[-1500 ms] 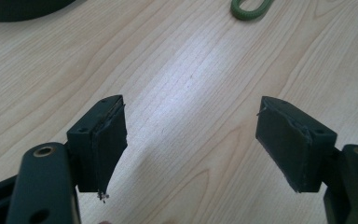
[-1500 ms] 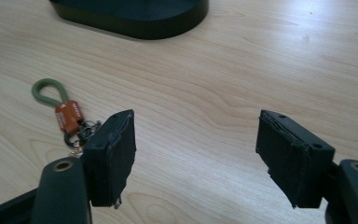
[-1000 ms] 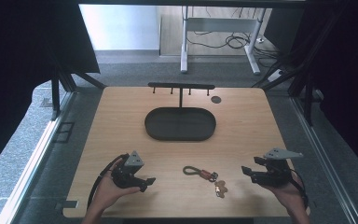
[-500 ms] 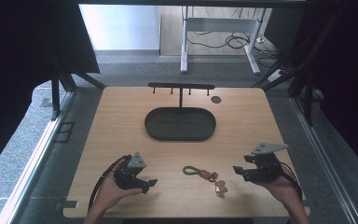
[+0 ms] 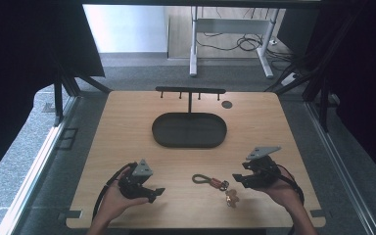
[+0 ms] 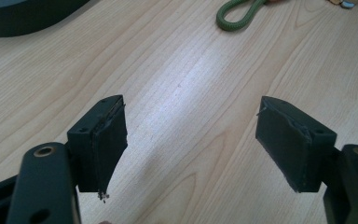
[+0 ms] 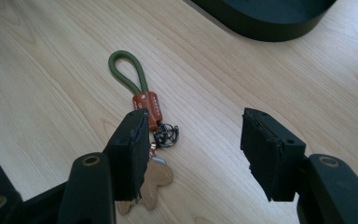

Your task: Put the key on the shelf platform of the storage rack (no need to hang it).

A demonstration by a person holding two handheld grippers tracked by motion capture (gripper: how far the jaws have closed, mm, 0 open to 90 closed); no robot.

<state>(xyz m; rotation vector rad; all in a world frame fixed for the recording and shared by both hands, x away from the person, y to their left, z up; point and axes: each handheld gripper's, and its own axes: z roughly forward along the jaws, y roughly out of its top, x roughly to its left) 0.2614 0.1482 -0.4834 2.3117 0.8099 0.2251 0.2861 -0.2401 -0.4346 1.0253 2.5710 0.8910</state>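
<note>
My right gripper [image 5: 239,177], jaws just closing with nothing between them, nears the green cord-loop keychain [image 5: 210,181]; my left gripper [image 5: 157,192] gapes.

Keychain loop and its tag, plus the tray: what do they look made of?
Loop: green cord, probably woven rope, matte and round. Tag: brown, likely leather, with printed lettering. Tray: black, matte, smooth rim; plastic or coated metal, can't tell which.

My right claw [image 7: 193,154] covers part of the tan charm [image 7: 156,179] on the keychain [image 7: 142,100], and the brown tag's lettering is too small to read. In my left claw view the green loop [image 6: 237,14] is cut off at the top edge, as is the dark tray [image 6: 23,16]
</note>
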